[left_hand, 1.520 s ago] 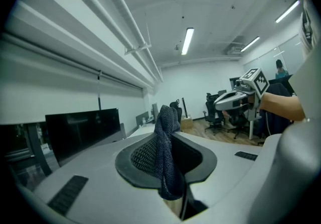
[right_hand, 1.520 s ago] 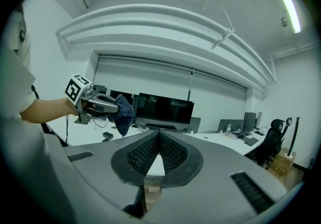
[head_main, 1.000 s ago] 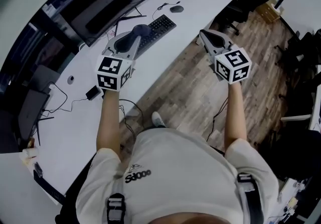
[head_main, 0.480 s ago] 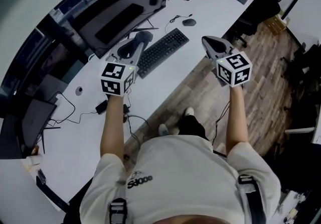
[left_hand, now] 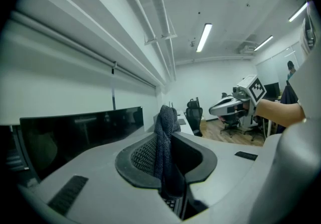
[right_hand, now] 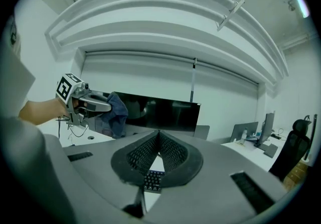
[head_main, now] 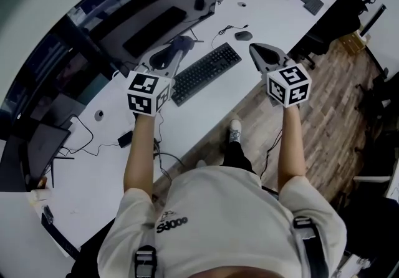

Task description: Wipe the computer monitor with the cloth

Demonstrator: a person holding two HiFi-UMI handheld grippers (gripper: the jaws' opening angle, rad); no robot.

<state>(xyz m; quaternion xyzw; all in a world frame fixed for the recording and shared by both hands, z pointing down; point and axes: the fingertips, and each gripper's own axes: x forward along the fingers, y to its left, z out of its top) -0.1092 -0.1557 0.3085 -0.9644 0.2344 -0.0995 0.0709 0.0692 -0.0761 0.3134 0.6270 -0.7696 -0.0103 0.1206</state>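
A dark grey cloth (head_main: 181, 42) hangs pinched in my left gripper (head_main: 178, 48), which is shut on it above the desk, just in front of the wide curved black monitor (head_main: 156, 18). In the left gripper view the cloth (left_hand: 164, 122) fills the gap of the left gripper (left_hand: 167, 136), with the monitor (left_hand: 75, 130) low on the left. My right gripper (head_main: 256, 49) hovers over the desk's front edge, to the right of the keyboard; its jaws meet at the tip with nothing held. The right gripper view shows the right gripper (right_hand: 159, 133), the left gripper (right_hand: 88, 103), the cloth (right_hand: 115, 113) and the monitor (right_hand: 163, 112).
A black keyboard (head_main: 206, 73) and a mouse (head_main: 243, 35) lie on the white desk (head_main: 262, 18). Cables (head_main: 81, 130) trail at the left beside a second dark screen (head_main: 34, 143). A black office chair (head_main: 340, 12) stands on the wood floor at the right.
The person has stepped closer to the desk. Both grippers have moved forward, and the left one has carried the cloth from over the keyboard's end toward the monitor.
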